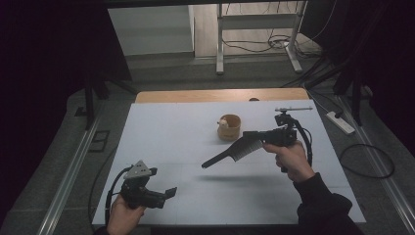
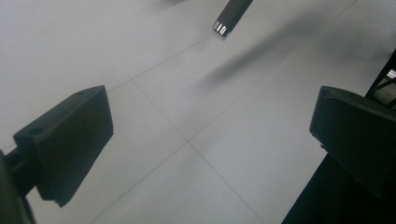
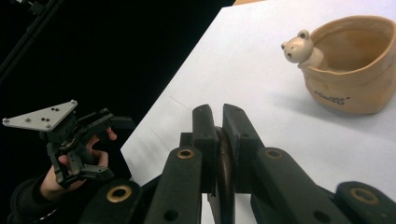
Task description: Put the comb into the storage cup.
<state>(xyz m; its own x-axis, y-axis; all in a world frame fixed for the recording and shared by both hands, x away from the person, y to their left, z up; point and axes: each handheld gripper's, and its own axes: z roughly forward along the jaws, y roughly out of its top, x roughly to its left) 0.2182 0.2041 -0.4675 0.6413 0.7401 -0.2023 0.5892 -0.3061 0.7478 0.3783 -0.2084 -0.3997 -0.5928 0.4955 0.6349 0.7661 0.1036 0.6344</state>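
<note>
- From above, the right gripper (image 1: 257, 138) is clamped on a black comb (image 1: 234, 151), held in the air just near a brown cup (image 1: 229, 127) on the white table (image 1: 161, 132).
- The left gripper (image 1: 169, 192) at the near left has its jaws apart.
- The left gripper view: comb handle at the top, wide jaws holding nothing.
- The right gripper view: jaws squeezed on the comb's edge, bear cup far right.

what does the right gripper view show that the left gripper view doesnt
Right gripper view: the tan cup with its bear figure, the right claw shut on the comb's spine, and the left claw in the person's hand.
Left gripper view: the left claw's own jaws standing wide apart, and the comb's handle tip hanging above its shadow.
Both: the white table.
</note>
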